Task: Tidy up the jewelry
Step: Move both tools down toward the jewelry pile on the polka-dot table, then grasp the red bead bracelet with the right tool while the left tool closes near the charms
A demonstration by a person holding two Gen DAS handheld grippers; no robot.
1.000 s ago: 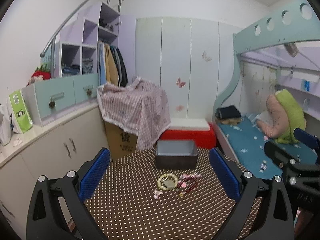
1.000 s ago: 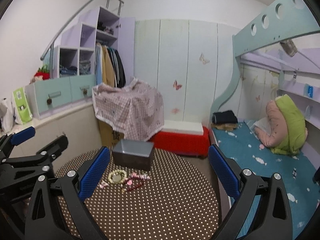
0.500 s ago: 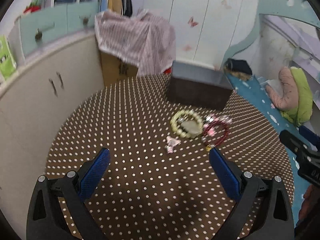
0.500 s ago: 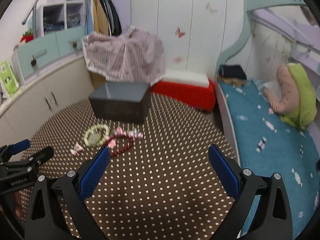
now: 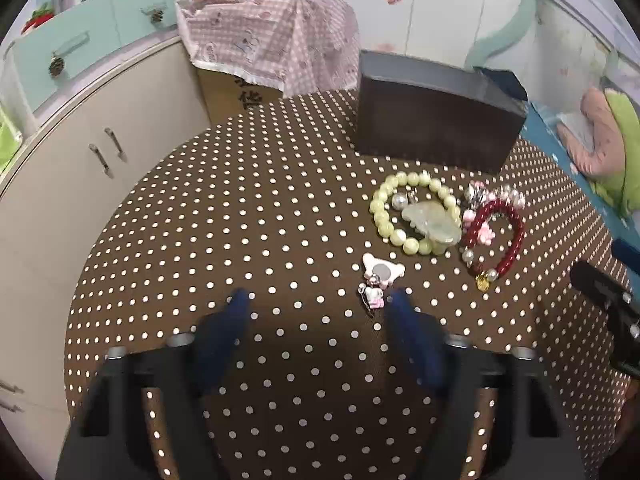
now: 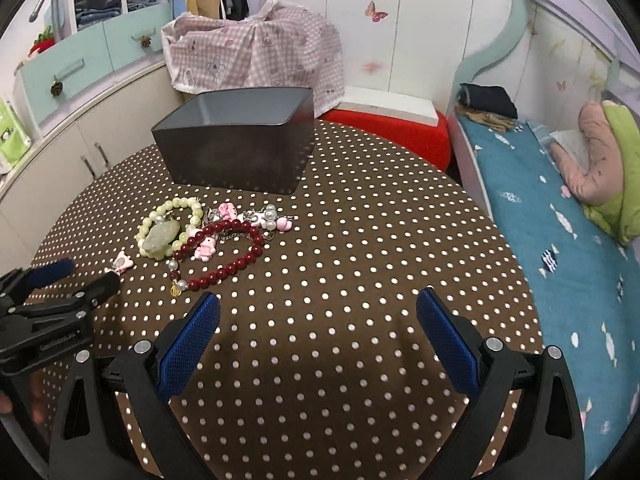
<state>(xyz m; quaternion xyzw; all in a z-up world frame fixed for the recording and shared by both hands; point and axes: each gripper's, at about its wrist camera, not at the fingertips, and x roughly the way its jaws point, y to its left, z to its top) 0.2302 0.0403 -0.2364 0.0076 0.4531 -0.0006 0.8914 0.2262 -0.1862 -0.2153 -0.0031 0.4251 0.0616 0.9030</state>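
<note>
On my table (image 6: 360,280) the box (image 6: 236,152) sits at 12 o'clock, far side. Just before it lie the bracelets (image 6: 224,244), with the small charm (image 5: 380,276) nearer me at their 7 o'clock. My left hand-held gripper (image 5: 320,312) hangs beside that charm; my right hand-held gripper (image 6: 318,316) is at their 4 o'clock.

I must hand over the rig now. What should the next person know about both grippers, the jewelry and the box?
Left gripper: open, holding nothing, low over the table, near the small pink charm.
Right gripper: open, holding nothing.
Jewelry: green bead bracelet, red bead bracelet and pink charm pieces lie in a cluster in front of the grey box.
Done: nothing visible in the box.
Left: move every piece into it.
</note>
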